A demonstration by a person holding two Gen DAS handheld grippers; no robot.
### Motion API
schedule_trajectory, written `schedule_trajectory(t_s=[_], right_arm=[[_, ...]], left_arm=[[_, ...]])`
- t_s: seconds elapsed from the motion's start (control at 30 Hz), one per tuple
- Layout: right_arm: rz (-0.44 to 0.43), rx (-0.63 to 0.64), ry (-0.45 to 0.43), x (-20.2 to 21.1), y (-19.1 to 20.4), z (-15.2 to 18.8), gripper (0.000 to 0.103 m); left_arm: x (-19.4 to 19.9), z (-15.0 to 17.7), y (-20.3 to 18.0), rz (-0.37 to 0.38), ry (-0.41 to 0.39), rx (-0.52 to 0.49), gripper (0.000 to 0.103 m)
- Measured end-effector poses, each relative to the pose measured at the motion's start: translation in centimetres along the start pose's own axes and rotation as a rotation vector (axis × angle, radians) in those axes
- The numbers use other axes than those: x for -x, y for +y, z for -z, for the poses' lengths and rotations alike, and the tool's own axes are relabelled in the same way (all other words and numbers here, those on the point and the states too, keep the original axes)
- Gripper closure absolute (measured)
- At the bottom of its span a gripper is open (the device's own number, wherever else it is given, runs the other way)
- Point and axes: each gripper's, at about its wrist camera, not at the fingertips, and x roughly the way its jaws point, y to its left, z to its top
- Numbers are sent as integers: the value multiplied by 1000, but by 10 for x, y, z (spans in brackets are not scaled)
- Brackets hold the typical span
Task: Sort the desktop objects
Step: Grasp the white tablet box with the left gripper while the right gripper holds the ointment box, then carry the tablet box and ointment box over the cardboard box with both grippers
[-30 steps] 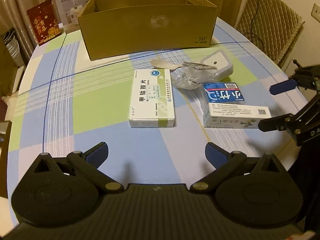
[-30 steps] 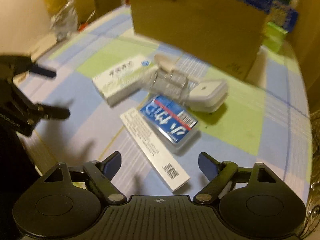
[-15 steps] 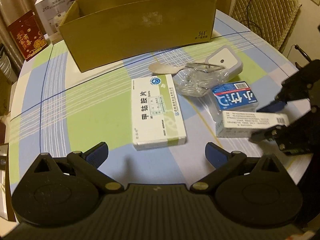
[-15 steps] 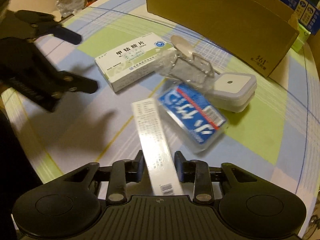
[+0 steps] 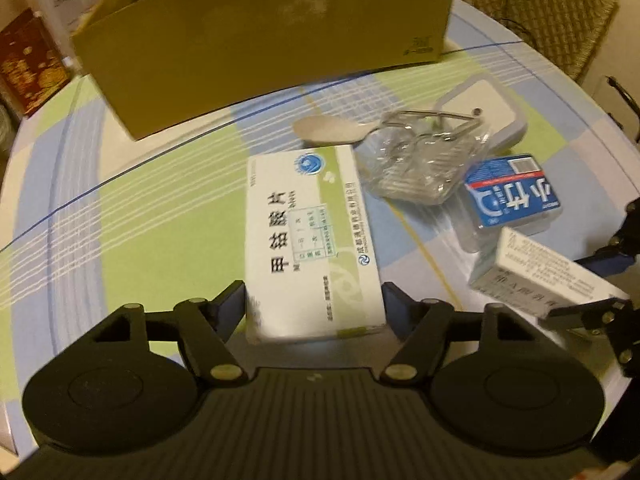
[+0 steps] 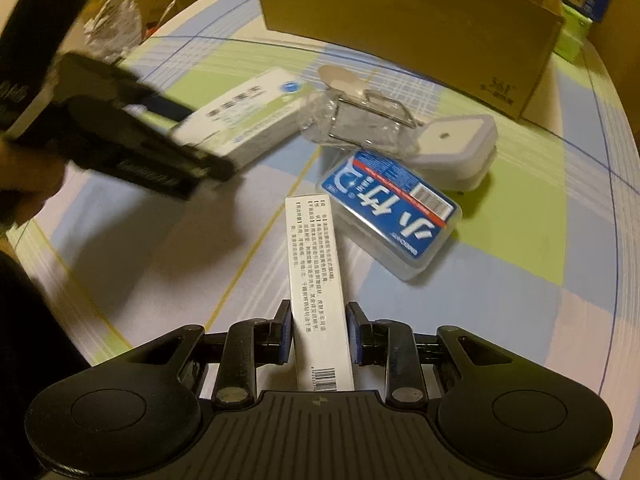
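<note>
Right wrist view: right gripper is now clamped on the long narrow white printed carton, which a second ago lay free beside the blue-labelled clear plastic case. Left gripper has closed in from wide open to bracket the flat white-and-green medicine box; contact unclear through blur. Both look ready for the brown cardboard box behind.

Ahead of my left gripper: clear plastic tray, spoon, then cardboard box walling the far side.
</note>
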Motion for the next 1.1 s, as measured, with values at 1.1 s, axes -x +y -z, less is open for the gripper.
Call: schedule_trajectory(t_s=[1.1], right_arm=[[6,-107,-77,9,8,27,68]], left_arm=[[38,65,-36,-43,17,142,32]])
